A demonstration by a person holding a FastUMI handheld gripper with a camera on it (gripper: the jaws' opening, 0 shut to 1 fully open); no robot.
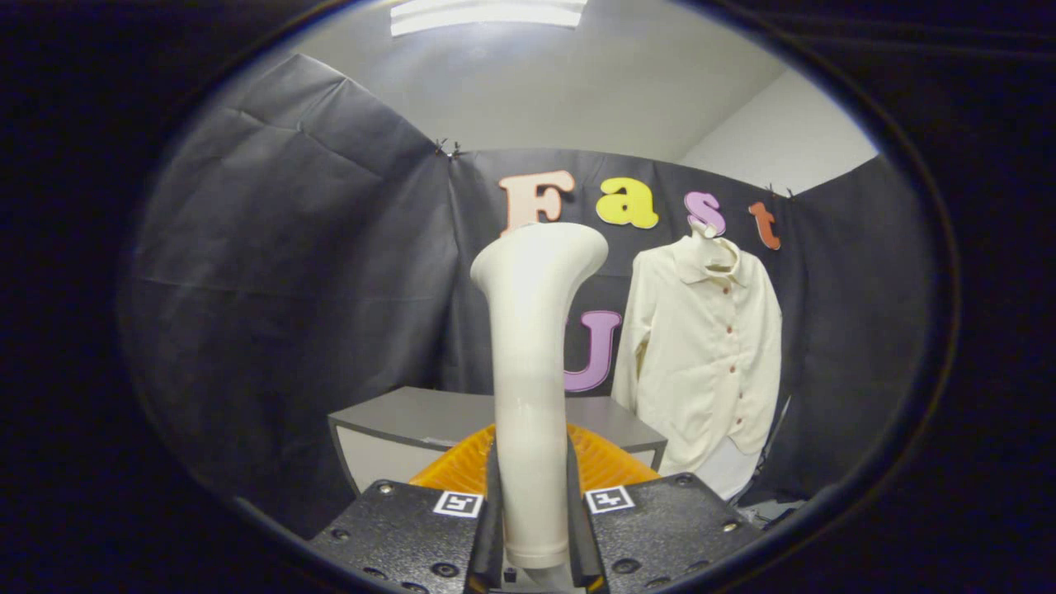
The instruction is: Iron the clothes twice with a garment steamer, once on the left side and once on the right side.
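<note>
The garment steamer is held upright between the fingers of the hand-held gripper, both of which are pressed against its handle, with its flared head raised above the desk and an orange basket seen just beyond the fingers. The shirt is hung on the booth wall at about two o'clock from the steamer, well apart from it, so the carrying step is judged to be in hand and no pass begun. Next, the head would have to be brought across to one side of the shirt and drawn along it.
</note>
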